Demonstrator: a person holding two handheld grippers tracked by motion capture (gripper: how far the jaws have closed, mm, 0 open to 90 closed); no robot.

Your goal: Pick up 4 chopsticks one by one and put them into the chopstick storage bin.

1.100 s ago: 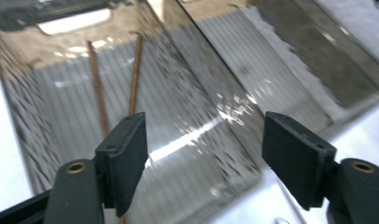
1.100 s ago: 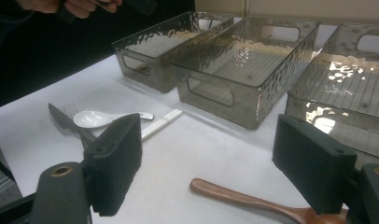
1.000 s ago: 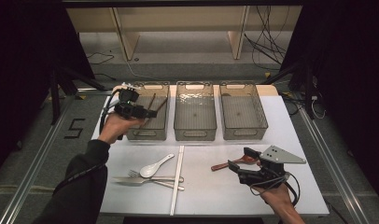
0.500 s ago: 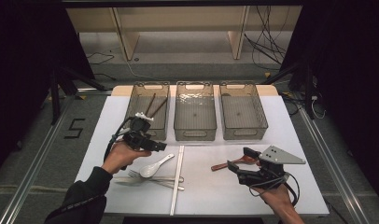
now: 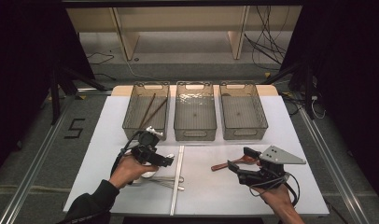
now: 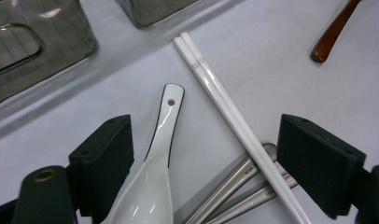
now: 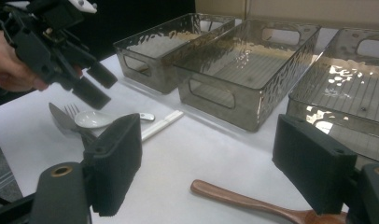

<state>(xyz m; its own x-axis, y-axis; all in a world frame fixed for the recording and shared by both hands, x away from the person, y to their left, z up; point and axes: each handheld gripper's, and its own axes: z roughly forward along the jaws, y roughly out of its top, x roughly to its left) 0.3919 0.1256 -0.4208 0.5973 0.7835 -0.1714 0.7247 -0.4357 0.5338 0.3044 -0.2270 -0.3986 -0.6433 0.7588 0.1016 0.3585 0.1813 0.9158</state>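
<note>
My left gripper [image 5: 166,161] hovers low over a cutlery pile at the front left and is open. Its jaws have just been opening and grip nothing. In the left gripper view a white ceramic spoon [image 6: 152,168] lies by one jaw. White chopsticks [image 6: 225,107] run slantwise between the jaws, across metal handles [image 6: 234,186]. My right gripper [image 5: 241,159] rests at the front right, open, above a brown wooden spoon [image 7: 243,198] that lies on the mat between its jaws. That spoon [image 5: 223,164] points left in the high view.
Three clear grey bins stand in a row at the back: the left bin [image 5: 128,122] holds brown chopsticks [image 5: 148,109], the middle bin [image 5: 194,135] and right bin [image 5: 243,135] hold nothing. A fork and knife [image 7: 66,119] lie by the white spoon. The white mat [image 5: 215,196] covers the table.
My left hand has come down and toward me from over the left bin to just above the cutlery pile. The right hand and the wooden spoon stayed put.
</note>
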